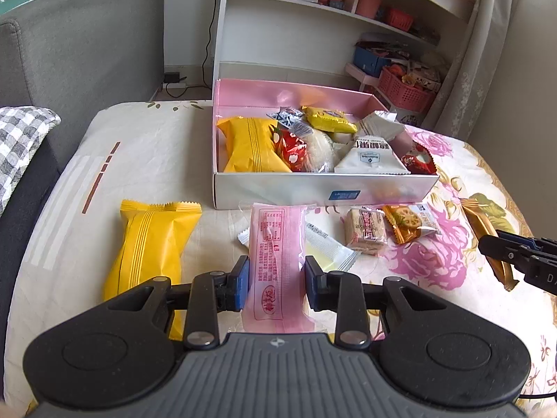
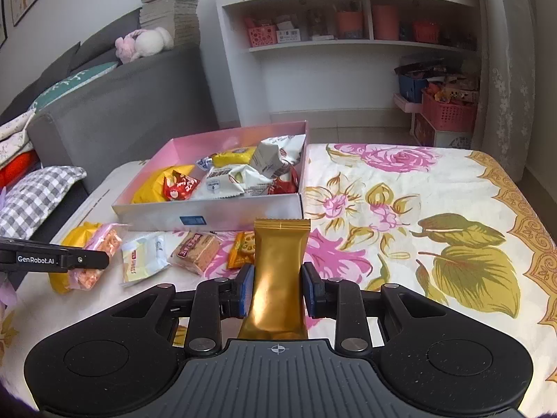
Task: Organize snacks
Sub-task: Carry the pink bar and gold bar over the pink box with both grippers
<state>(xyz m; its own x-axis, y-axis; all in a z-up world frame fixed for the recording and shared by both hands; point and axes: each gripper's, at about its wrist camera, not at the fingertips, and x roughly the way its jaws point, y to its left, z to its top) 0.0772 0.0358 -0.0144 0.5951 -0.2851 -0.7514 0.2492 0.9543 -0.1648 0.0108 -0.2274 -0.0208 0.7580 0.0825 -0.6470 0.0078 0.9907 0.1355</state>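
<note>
Snacks lie loose on the floral bed; left gripper (image 1: 276, 284) has its fingers clamped on a pink packet (image 1: 275, 261), long axis pointing ahead at the pink box (image 1: 323, 188); right gripper (image 2: 276, 291) grips a gold packet (image 2: 278, 271), the box ahead and slightly left, both about equally near.

The flowery cloth (image 2: 435, 191) to the right of the pink box (image 2: 209, 214) is bare and easy to cross, but small snack packs (image 2: 196, 250) crowd the strip before the box's front wall.
</note>
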